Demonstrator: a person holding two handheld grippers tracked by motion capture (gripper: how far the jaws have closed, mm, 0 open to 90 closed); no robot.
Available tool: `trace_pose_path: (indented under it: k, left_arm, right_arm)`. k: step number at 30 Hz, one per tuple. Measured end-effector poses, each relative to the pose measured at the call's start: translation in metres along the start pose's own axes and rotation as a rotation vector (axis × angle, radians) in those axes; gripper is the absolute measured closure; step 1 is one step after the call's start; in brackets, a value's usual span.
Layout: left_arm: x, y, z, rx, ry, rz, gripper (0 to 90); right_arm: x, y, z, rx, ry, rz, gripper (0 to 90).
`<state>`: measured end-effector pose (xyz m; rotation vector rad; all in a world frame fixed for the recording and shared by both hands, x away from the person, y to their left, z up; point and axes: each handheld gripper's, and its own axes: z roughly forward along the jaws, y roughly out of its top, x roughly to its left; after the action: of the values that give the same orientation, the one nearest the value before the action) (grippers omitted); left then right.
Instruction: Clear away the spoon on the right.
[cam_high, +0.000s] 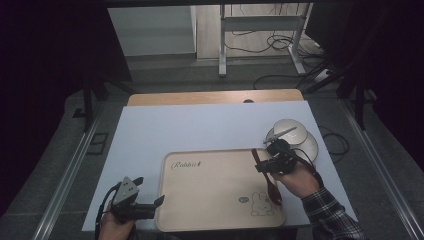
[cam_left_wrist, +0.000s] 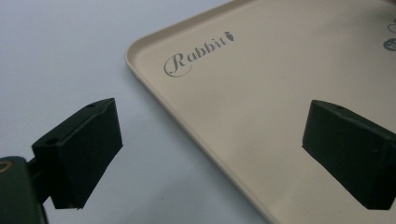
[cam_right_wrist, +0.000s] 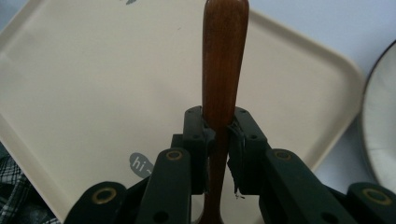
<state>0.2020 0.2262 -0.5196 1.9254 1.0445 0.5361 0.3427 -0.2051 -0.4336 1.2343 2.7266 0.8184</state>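
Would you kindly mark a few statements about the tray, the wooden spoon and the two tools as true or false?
1. The right tool is shut on the wooden spoon. True.
2. The left tool holds the tray's edge. False: its jaws stand wide apart, with nothing between them, over the tray's near-left corner.
3. The tray bears the word "Rabbit" and a rabbit drawing. True.
4. The bowl stands on the tray. False: it sits on the plate on the white table, beyond the tray's far right corner.
5. The spoon lies flat and untouched on the table. False: it is gripped by its handle over the tray's right side.
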Motion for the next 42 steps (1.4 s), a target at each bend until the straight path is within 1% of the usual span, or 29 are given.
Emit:
trace_pose_path:
  k: [2, 5, 12, 15, 19, 24, 25, 26, 28, 31, 36, 37, 38, 39, 42]
  left_arm:
    - [0.0, 0.0, 0.0, 0.0, 0.001, 0.002, 4.6]
    - [0.0, 0.0, 0.0, 0.001, 0.001, 0.003, 4.5]
    - [0.0, 0.0, 0.0, 0.0, 0.0, 0.004, 4.6]
    - [0.0, 0.0, 0.0, 0.0, -0.001, 0.004, 4.6]
    - [0.0, 0.0, 0.0, 0.0, 0.0, 0.005, 4.6]
    - [0.0, 0.0, 0.0, 0.001, -0.001, 0.005, 4.6]
    - [0.0, 0.0, 0.0, 0.0, -0.001, 0.005, 4.6]
    - [0.0, 0.0, 0.0, 0.0, -0.001, 0.005, 4.6]
    - [0.0, 0.0, 0.0, 0.001, -0.001, 0.006, 4.6]
    - [-0.001, 0.0, 0.0, 0.002, -0.001, 0.007, 4.6]
    - [-0.001, 0.0, 0.0, 0.002, -0.001, 0.011, 4.6]
    - [-0.001, 0.0, 0.0, 0.002, -0.001, 0.012, 4.6]
    - [-0.001, 0.0, 0.0, 0.002, -0.001, 0.011, 4.6]
    - [-0.001, 0.0, 0.0, 0.002, -0.001, 0.011, 4.6]
    - [-0.001, 0.0, 0.0, 0.002, -0.001, 0.012, 4.6]
  right_arm:
    - [0.002, -0.002, 0.006, 0.011, 0.004, 0.002, 78.5]
    - [0.003, -0.006, 0.016, 0.022, -0.003, 0.005, 78.5]
    - [-0.001, -0.012, 0.034, 0.029, 0.003, 0.034, 78.2]
    - [-0.005, -0.015, 0.041, 0.019, 0.009, 0.058, 77.8]
    - [-0.01, -0.019, 0.048, 0.006, 0.0, 0.075, 77.2]
    - [-0.011, -0.024, 0.056, 0.002, -0.022, 0.064, 76.1]
    - [-0.011, -0.025, 0.058, 0.002, -0.03, 0.055, 74.0]
    - [-0.011, -0.025, 0.058, 0.002, -0.03, 0.055, 74.0]
    - [-0.012, -0.026, 0.058, -0.004, -0.032, 0.047, 70.1]
    - [-0.012, -0.027, 0.054, -0.026, -0.031, 0.036, 65.0]
    - [-0.011, -0.029, 0.043, -0.088, -0.044, 0.015, 57.2]
    - [-0.011, -0.029, 0.042, -0.094, -0.039, 0.01, 57.1]
    - [-0.008, -0.03, 0.041, -0.108, -0.033, -0.007, 59.3]
    - [-0.008, -0.03, 0.041, -0.108, -0.033, -0.007, 59.3]
    - [-0.003, -0.031, 0.042, -0.113, -0.034, -0.063, 67.2]
